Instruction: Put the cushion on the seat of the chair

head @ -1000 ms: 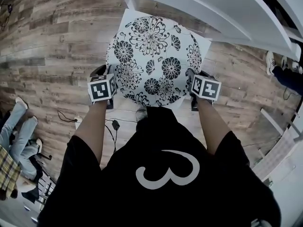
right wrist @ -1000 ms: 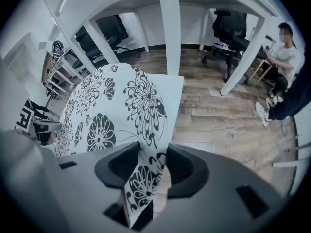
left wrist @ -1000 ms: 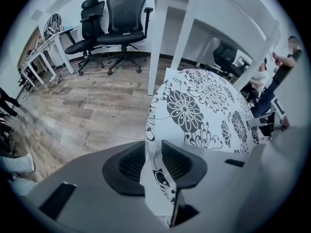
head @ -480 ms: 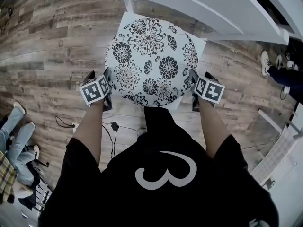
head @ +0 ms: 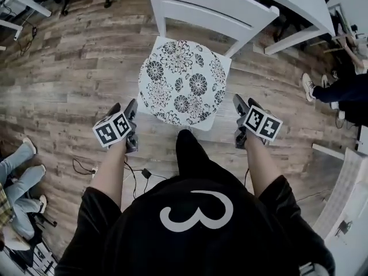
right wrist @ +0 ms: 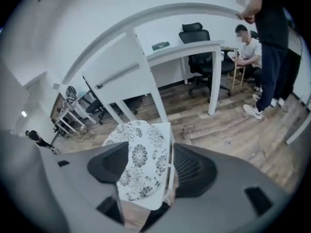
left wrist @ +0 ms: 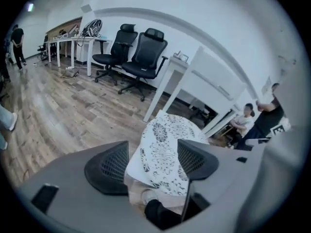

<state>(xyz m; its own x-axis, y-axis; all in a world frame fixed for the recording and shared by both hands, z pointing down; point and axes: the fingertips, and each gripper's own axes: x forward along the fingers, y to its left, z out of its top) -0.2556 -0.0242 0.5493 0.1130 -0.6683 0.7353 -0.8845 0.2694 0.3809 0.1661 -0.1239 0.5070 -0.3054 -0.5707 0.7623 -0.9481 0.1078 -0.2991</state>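
Head view: left claw (head: 123, 108) and right claw (head: 246, 104) are just opening wide, empty, lifting away; cushion (head: 183, 82) is lying on chair (head: 213, 7) seat, looking done.

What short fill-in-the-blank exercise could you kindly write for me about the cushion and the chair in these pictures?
1. The cushion lies on the ____ of the white chair.
2. The cushion's pattern is black ____ on white.
3. The chair stands on a ____ floor.
Missing words: seat; flowers; wooden.
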